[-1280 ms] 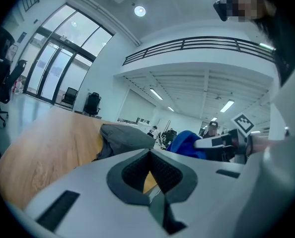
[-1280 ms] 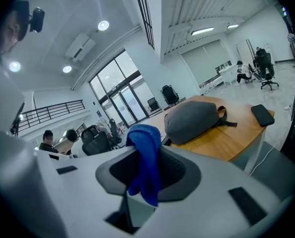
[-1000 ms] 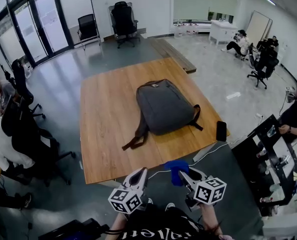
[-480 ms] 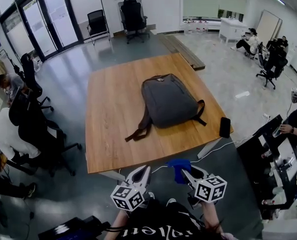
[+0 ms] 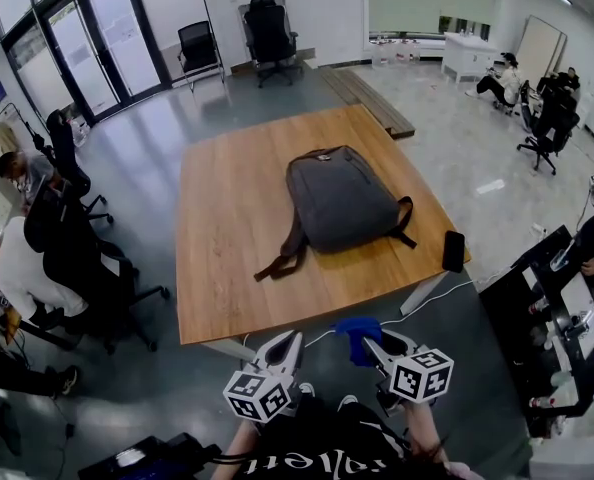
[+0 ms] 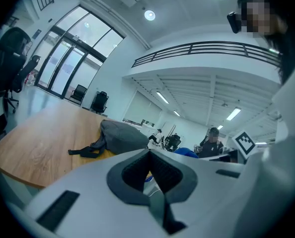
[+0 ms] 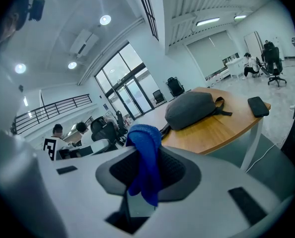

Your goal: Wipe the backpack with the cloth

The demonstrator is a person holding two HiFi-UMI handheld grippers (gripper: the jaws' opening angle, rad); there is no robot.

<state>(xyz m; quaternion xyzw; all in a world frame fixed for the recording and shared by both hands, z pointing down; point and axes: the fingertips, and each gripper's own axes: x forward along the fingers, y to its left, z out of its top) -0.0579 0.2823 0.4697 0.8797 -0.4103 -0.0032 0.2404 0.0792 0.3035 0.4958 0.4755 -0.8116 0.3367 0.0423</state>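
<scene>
A grey backpack [image 5: 339,200] lies flat on the wooden table [image 5: 227,248], its straps trailing toward the near left; it also shows in the left gripper view as the backpack [image 6: 120,138] and in the right gripper view as the backpack [image 7: 194,109]. My right gripper [image 5: 374,348] is shut on a blue cloth [image 5: 356,333], which hangs over its jaws as the cloth [image 7: 146,160]. My left gripper [image 5: 285,348] is shut with nothing in it. Both are held off the table's near edge, well short of the backpack.
A black phone [image 5: 453,251] lies at the table's right near corner. People sit on office chairs [image 5: 87,268] at the left, and a desk with items [image 5: 567,318] stands at the right. More chairs [image 5: 272,30] stand at the far wall.
The view has shifted slightly, so the table and backpack sit a little more to the right and farther. Both grippers hold the same pose with the cloth still held.
</scene>
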